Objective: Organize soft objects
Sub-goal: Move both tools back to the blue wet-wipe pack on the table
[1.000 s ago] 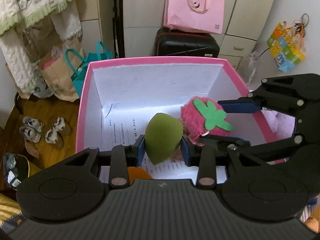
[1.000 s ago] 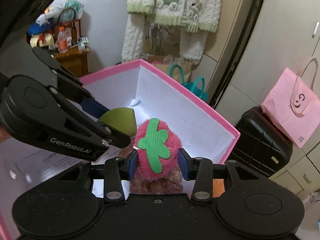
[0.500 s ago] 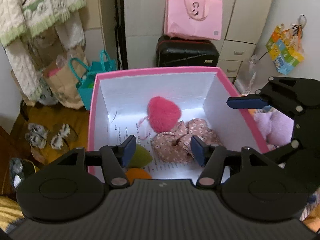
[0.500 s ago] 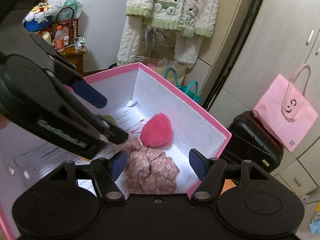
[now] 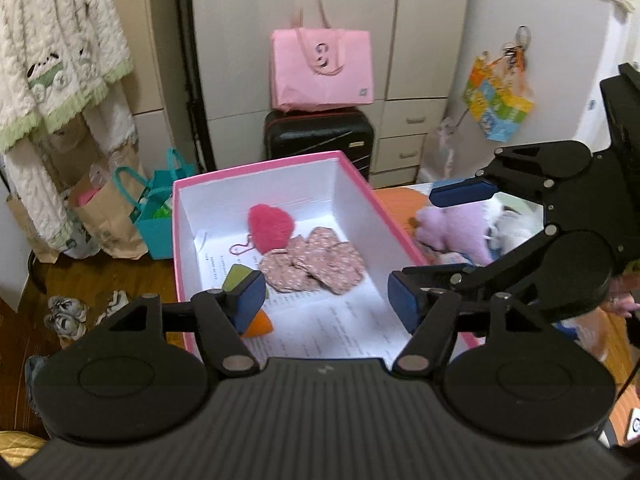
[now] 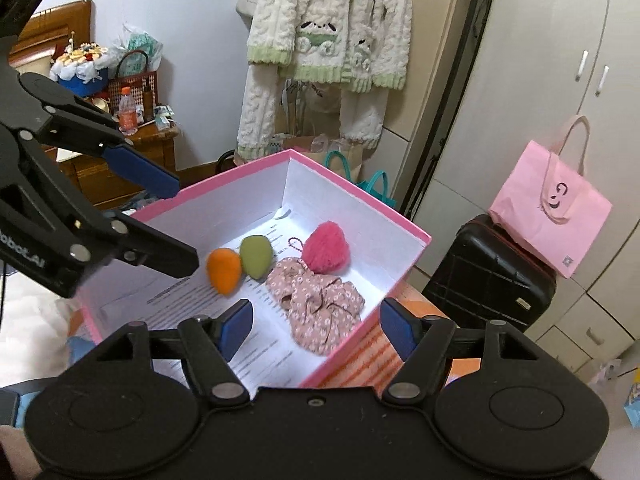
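Both grippers hang over the pink box (image 6: 360, 196), jaws opening, nothing between them: left gripper (image 5: 326, 300), right gripper (image 6: 316, 326). In the box: orange sponge (image 6: 224, 270) touching green sponge (image 6: 256, 256), pink plush (image 6: 326, 246) beside floral scrunchie (image 6: 316, 304). Purple plush (image 5: 448, 228), blurred, lies outside, right of the box.

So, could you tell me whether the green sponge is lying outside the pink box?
No, the green sponge lies inside the pink box, beside the orange sponge.
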Motion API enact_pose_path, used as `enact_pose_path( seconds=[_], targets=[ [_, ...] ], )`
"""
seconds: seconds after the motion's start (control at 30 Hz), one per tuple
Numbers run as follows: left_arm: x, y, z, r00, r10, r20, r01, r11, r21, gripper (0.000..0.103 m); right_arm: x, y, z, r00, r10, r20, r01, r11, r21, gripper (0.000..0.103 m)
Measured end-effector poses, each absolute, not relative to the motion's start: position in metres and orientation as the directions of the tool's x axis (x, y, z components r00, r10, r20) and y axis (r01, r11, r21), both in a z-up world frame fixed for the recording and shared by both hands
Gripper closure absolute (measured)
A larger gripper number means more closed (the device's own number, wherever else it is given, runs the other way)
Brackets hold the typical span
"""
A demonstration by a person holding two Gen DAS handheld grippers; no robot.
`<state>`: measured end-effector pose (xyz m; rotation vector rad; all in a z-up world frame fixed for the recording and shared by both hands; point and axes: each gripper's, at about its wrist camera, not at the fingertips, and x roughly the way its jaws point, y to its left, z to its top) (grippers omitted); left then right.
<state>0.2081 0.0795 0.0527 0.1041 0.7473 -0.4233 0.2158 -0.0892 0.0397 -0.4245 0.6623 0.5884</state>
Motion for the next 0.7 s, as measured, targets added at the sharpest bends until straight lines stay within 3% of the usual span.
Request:
enact_pose_path(
  seconds=[0.17,0.53,0.7],
  targets=[
    [0.18,0.07,0.064,0.665,-0.336,-0.667,0.437,0.899,-0.016,0.031,0.186,-0.105,0.056,0.64,0.38,-0.668,-0.623,0.766,-0.161,0.021],
    [0.13,0.029,0.073,0.611,-0.414,-0.675,0.564,0.826,0.004,0.027,0.11,-0.159,0.074,0.679,0.381,-0.627,-0.583,0.799,-0.146,0.019],
    [0.107,0.0,0.072,0.591,-0.45,-0.67,0.623,0.782,0.024,0.017,0.078,-0.191,0.069,0.695,0.366,-0.62,-0.555,0.821,-0.138,0.018]
  ],
)
